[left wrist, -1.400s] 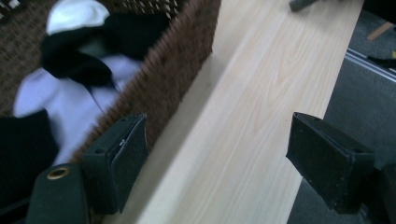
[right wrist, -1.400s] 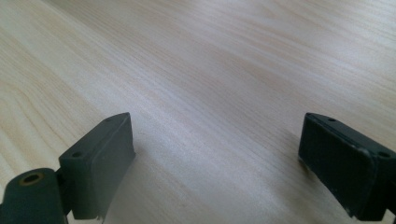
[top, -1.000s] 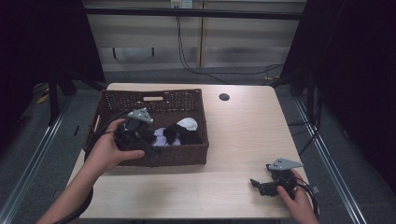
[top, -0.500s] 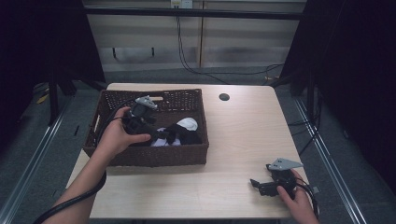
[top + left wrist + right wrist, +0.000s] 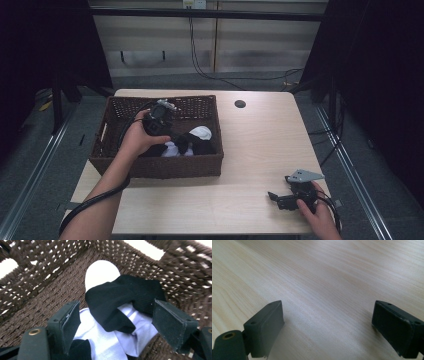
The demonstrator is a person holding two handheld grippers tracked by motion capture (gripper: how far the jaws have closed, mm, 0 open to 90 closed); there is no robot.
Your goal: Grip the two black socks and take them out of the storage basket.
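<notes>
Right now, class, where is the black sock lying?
In the left gripper view the black sock lies in the wicker basket, draped over white socks, just ahead of the open left gripper.

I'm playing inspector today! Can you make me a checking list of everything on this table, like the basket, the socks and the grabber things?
Surface: pale wooden table, with a small dark round hole near the far edge.
Job's things: brown woven basket on the table's left half; black sock lying over white socks inside it.
Clutter: nothing seen.
Grippers: left gripper inside the basket, jaws open above the socks, not touching them; right gripper low over bare table near the right corner, jaws open, nothing between them.
Cables: one trails from the left gripper along the forearm; wires run across the floor behind the table.
Surroundings: dark curtains on both sides, grey floor.
</notes>
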